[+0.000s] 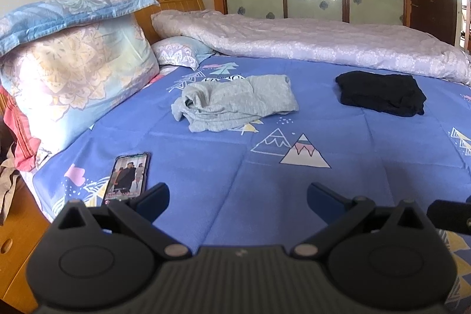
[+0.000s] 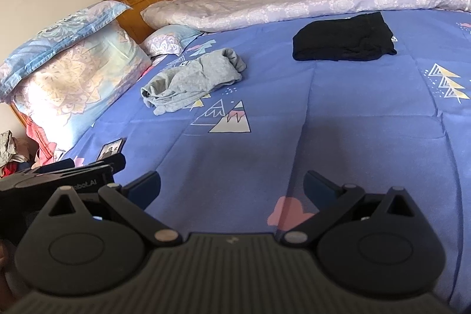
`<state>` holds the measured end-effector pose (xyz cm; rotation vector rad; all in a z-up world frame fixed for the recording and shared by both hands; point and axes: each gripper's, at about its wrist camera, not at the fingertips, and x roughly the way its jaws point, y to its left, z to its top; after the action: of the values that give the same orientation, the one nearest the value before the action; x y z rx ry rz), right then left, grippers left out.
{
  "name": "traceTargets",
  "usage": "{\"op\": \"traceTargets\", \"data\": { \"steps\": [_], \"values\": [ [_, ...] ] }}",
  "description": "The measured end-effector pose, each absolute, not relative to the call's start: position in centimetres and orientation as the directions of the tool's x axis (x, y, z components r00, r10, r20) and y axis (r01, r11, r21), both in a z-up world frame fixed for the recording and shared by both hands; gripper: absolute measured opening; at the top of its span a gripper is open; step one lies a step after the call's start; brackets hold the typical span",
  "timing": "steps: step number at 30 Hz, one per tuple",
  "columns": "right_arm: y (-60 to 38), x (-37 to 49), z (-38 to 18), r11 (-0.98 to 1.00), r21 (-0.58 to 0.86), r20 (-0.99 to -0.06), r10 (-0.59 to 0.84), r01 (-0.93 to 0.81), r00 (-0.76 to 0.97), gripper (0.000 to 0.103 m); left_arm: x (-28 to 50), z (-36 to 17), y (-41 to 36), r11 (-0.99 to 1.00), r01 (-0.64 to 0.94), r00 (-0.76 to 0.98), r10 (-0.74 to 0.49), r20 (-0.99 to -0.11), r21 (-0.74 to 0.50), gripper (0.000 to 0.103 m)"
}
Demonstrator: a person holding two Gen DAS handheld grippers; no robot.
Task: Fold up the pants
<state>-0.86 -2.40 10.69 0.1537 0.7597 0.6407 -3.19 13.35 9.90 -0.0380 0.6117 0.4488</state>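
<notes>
Both claws, left [image 1: 238, 194] and right [image 2: 232, 184], hung spread and empty over the bed's near edge, well apart from the crumpled grey pants [image 1: 232, 103], so a reach risked pinching the sheet [image 1: 265, 196] or knocking the phone [image 1: 127, 177].

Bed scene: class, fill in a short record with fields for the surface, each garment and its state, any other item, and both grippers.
surface: bed sheet, blue with mountain prints
grey pants: crumpled, unfolded, near the pillows
black pants: folded flat, lying apart from the grey pair
other item: phone, screen lit, near the bed edge
far side: lilac quilt
left gripper: jaws open, empty, over the sheet
right gripper: jaws open, empty
</notes>
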Motion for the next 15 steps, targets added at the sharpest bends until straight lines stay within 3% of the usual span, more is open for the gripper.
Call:
{"op": "traceTargets", "data": {
  "steps": [15],
  "values": [
    [-2.29, -0.96, 10.74, 0.803, 0.362, -0.597, 0.590, -0.474, 0.544, 0.103, -3.26, 9.90, 13.51, 0.913, -0.401, 0.731, 0.372, -0.572, 0.081, 0.103]
  ]
}}
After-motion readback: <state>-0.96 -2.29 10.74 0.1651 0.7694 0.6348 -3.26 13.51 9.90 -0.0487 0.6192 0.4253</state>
